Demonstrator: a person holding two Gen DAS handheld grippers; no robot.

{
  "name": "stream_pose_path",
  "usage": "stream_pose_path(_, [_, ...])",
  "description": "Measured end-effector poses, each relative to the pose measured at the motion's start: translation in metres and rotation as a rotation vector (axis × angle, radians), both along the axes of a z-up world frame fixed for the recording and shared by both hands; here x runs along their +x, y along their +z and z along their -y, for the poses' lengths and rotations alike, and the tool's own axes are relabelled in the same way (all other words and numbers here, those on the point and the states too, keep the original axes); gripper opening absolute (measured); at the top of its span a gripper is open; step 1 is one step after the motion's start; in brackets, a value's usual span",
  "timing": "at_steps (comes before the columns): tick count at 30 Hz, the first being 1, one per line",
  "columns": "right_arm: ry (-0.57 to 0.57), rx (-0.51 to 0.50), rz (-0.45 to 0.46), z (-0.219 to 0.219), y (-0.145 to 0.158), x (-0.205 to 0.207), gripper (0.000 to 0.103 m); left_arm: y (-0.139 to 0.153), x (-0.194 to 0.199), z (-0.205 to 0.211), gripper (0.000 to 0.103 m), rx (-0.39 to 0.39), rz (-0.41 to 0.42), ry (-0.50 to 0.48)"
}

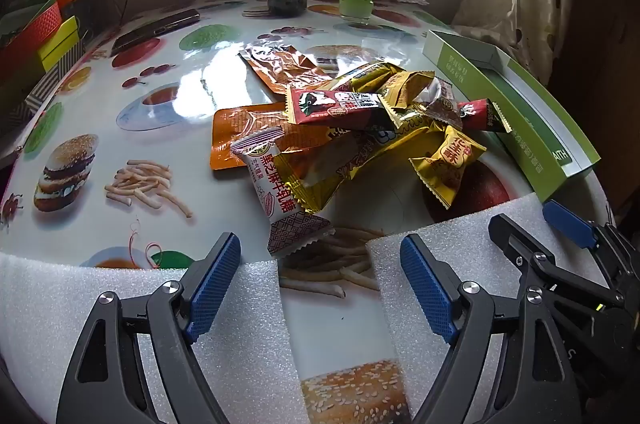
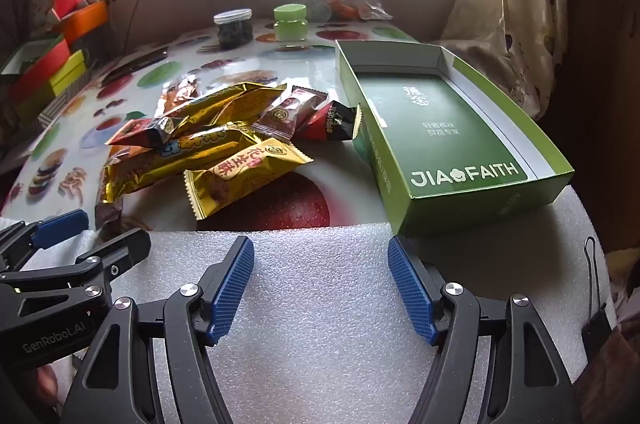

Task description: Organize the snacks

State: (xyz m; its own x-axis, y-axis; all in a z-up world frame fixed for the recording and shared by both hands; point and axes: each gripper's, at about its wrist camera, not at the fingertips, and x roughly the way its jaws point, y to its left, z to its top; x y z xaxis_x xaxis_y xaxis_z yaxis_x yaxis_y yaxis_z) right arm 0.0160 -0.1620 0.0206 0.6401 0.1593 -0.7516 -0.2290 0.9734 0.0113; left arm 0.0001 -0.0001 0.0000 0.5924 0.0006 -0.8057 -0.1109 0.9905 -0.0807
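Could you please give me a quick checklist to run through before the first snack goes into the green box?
1. Left claw open, holding nothing: ok.
2. Right claw open, holding nothing: ok.
3. Green box open, nothing inside: ok.
4. Snack pile beside the box, on the table: ok.
5. White nougat packet nearest the left claw, partly under a gold wrapper: not ok.
6. Snacks hidden beneath the pile: cannot tell.

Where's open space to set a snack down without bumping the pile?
The green box is empty inside, so its whole floor is free. The table's left half is bare between the phone and the orange packet. The foam sheet at the near edge is free too. The snack pile crowds the middle, touching the box's left wall.
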Motion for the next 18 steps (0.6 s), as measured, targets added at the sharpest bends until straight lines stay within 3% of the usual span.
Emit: stream_pose_path(18, [-0.003, 0.002, 0.004, 0.0006, 0.0002, -0.0016, 0.07, 0.0023, 0.0018, 0.0016, 0.082, -0.002, 0.004, 0.002])
